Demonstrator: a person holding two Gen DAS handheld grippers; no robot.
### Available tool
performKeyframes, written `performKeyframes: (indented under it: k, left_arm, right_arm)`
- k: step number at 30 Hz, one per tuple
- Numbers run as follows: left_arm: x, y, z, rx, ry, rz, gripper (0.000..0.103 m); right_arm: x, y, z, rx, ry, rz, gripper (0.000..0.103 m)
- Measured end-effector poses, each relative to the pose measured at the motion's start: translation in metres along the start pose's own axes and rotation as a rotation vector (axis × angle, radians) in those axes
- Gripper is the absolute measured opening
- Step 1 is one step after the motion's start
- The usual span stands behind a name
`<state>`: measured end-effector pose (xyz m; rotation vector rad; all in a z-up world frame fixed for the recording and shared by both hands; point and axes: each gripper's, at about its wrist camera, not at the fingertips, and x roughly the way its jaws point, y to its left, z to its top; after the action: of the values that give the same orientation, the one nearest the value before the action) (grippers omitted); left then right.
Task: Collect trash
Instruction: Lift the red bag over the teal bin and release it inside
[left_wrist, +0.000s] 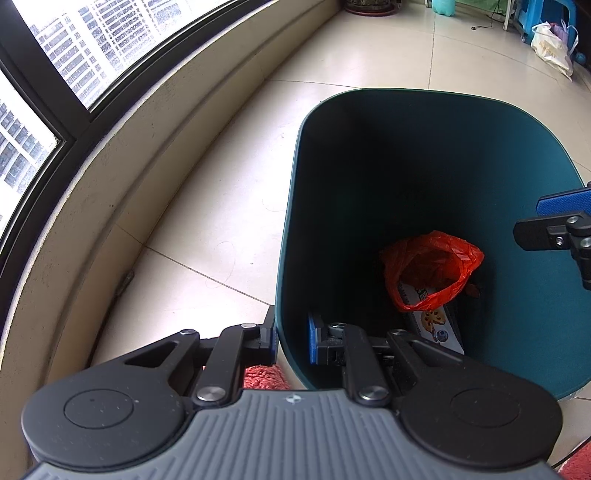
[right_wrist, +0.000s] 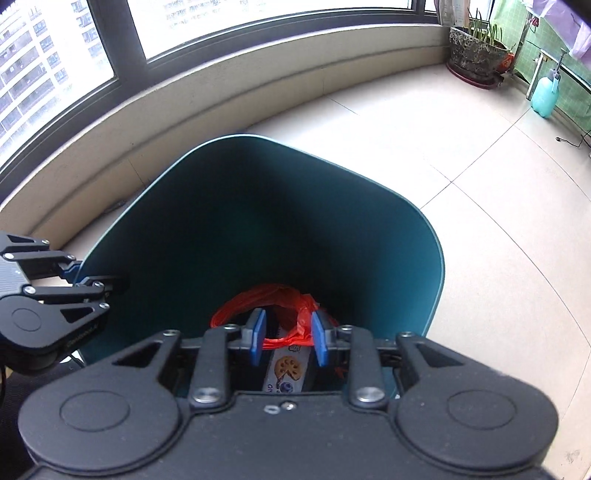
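A: Status on your tongs?

B: Left gripper (left_wrist: 291, 338) is pinched on the near wall of the dark teal plastic bin (left_wrist: 424, 110), one blue pad inside, one outside, rim between them. It's steadying the bin. Right gripper (right_wrist: 288, 341) hangs over the bin mouth, jaws spread, nothing between the pads that I can see touching.

A: Where's the trash?

B: Down at the bottom of the bin: crumpled orange-red plastic bag (left_wrist: 432, 269), lying on a white printed snack packet (left_wrist: 439, 326). From the right wrist view the bag (right_wrist: 266, 299) sits just past the fingertips, lower down.

A: So which step?

B: Looks like the drop-off step, or just after it: item in, right jaws parted above it. Can't tell if more trash is left; beige tiled floor (left_wrist: 221, 206) around the bin shows none nearby.

A: Next?

B: My call: lift the right gripper straight up clear of the rim, keep left clamped until it's out, so the bin doesn't tip.
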<state>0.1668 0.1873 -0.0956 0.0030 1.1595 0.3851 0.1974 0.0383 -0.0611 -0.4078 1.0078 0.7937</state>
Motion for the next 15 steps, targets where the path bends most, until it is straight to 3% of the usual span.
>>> performKeyframes:
  k: [8, 15]
  left_arm:
    - [0.001, -0.001, 0.001, -0.006, 0.006, 0.004, 0.015]
    - [0.001, -0.001, 0.003, -0.016, 0.013, 0.013, 0.015]
  right_arm:
    - [-0.077, -0.043, -0.026, 0.099, -0.118, 0.029, 0.035]
    - [-0.099, -0.108, -0.07, 0.232, -0.117, -0.075, 0.041]
